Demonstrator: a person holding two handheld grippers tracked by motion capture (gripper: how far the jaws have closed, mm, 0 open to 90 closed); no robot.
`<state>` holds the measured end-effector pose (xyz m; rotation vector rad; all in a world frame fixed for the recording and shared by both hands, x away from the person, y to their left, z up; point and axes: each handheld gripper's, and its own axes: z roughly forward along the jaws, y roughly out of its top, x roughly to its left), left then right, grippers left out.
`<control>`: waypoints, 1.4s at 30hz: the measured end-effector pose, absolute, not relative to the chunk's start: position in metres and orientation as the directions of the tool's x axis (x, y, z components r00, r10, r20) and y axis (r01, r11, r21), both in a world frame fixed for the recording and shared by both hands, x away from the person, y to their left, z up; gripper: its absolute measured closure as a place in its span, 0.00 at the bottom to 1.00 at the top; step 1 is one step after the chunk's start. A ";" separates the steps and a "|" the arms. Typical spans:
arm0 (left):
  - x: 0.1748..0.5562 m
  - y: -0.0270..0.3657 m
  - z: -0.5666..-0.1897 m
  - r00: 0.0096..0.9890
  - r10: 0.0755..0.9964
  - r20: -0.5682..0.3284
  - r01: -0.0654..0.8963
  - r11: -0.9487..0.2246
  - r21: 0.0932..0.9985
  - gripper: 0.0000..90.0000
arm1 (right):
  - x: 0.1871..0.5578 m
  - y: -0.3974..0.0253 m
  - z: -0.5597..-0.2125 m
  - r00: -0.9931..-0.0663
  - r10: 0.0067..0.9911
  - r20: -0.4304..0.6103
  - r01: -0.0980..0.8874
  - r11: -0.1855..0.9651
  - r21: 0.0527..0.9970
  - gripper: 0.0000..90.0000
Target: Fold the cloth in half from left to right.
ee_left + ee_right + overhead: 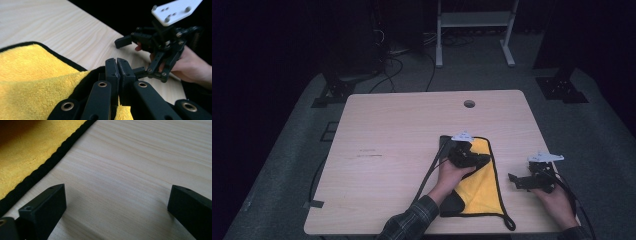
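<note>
- High view: a yellow cloth (pixel 476 187) with black edging lies on the near right part of the wooden table (pixel 402 140), already doubled over so its upper layer sits over the lower one. The left gripper (pixel 479 159) rests on the cloth's upper part, held from below by the person's left hand (pixel 451 175). The right gripper (pixel 515 179) sits just right of the cloth over bare wood, apart from it.
- Left gripper view: the jaws stand pressed together with a raised fold of the yellow cloth (pixel 37 85) pinched between them — the black hem bunches up at their base. Beyond them the right gripper (pixel 132 53) hangs over the table edge, its jaws spread and holding nothing.
- Right gripper view: both black jaws stand wide apart above bare wood; the cloth's black hem (pixel 47 167) runs diagonally at the upper left, beside the left-hand jaw without touching it.
- Judgement: this looks like the middle of a fold — one side is gripped, the other not yet. The next move probably calls for the right gripper to shift over to the hem and close on it, low enough to catch the edge without scraping the table.
</note>
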<state>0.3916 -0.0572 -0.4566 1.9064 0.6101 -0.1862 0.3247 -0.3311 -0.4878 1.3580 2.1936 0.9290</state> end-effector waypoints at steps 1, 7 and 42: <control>0.392 -0.060 -0.458 0.855 0.328 -0.401 0.496 -0.298 0.815 0.98 | 0.325 -0.331 -0.488 -0.449 0.893 0.012 0.630 0.307 0.714 0.01; 0.395 -0.073 -0.464 0.854 0.340 -0.393 0.499 -0.326 0.803 0.98 | 0.325 -0.331 -0.488 -0.450 0.893 0.014 0.630 0.306 0.714 0.01; 0.381 -0.030 -0.449 0.879 0.433 -0.199 0.401 -0.447 0.800 0.38 | 0.325 -0.331 -0.488 -0.458 0.889 0.010 0.625 0.314 0.714 0.01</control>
